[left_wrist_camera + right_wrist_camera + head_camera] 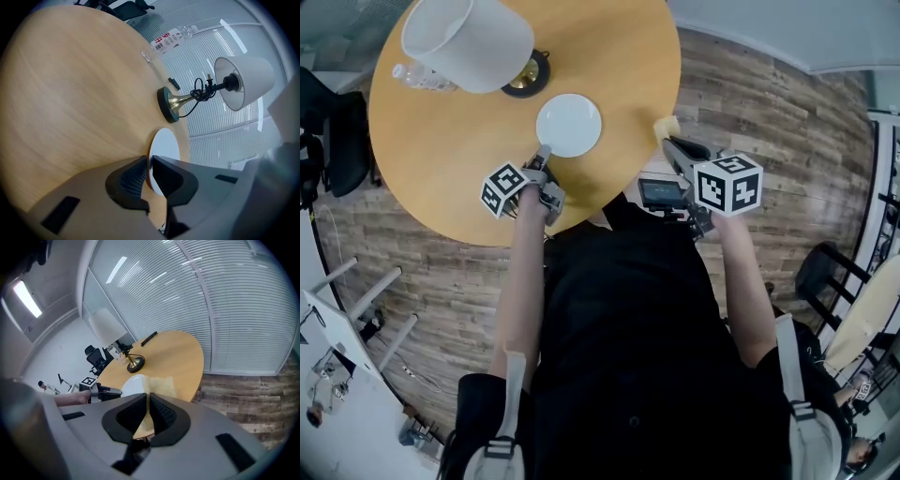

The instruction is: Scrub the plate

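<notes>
A white plate (569,125) lies flat on the round wooden table (441,159), near its front edge. My left gripper (544,153) sits at the plate's near-left rim, and in the left gripper view the plate (166,150) runs edge-on into the narrow gap of that gripper (149,171), the pads closed on the rim. My right gripper (668,134) hovers over the table's right edge, to the right of the plate and apart from it. It is shut on a yellow sponge (666,125). In the right gripper view the sponge (159,385) sticks out past the jaws, with the plate (133,383) behind it.
A lamp with a white shade (469,33) and a brass base (527,75) stands just beyond the plate. A clear bottle (417,77) lies at the table's far left. A black office chair (342,150) stands left of the table. Wood floor lies to the right.
</notes>
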A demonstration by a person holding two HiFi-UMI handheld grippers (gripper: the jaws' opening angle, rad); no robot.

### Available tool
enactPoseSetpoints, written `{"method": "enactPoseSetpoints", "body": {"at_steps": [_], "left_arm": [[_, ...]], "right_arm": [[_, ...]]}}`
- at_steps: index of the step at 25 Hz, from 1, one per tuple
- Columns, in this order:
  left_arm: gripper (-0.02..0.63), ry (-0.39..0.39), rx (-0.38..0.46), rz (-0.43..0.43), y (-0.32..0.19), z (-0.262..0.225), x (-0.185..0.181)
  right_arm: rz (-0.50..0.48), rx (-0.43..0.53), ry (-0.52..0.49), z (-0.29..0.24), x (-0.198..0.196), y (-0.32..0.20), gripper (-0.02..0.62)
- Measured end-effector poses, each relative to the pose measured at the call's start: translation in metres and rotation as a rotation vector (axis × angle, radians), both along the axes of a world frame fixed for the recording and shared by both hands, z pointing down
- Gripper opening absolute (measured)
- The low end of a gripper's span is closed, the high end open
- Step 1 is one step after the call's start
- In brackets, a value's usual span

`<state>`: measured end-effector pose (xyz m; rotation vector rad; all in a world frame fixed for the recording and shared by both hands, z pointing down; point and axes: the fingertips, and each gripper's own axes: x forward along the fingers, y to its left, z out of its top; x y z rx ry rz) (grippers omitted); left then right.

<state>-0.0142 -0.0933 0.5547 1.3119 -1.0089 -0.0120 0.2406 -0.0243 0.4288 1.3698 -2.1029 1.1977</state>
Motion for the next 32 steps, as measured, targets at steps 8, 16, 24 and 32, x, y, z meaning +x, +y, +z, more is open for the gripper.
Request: {"method": "enactPoseSetpoints", "body": {"at_steps": [8, 16, 24, 32], "left_arm": [[0.087, 0.033, -0.004, 0.045, 0.008, -0.007, -0.01], [0.012, 0.131, 0.109, 0.039, 0.028, -0.059, -0.065], [0.012, 0.045, 0.406, 0.21, 0.044, -0.152, -0.134], [0.012, -0.116, 0.707, 0.398, 0.065, -0.214, -0.174]], "right_arm": [[0.03, 0.03, 0.01, -0.018, -0.017, 0.002, 0.029], [-0.001, 0.073, 0.013, -0.041, -0.083, 0.009, 0.029], [-0.085, 0.179, -0.031, -0.077, -0.19, 0.006, 0.028], [-0.165, 0.301, -0.066, -0.102, -0.279, 0.019, 0.028]]}}
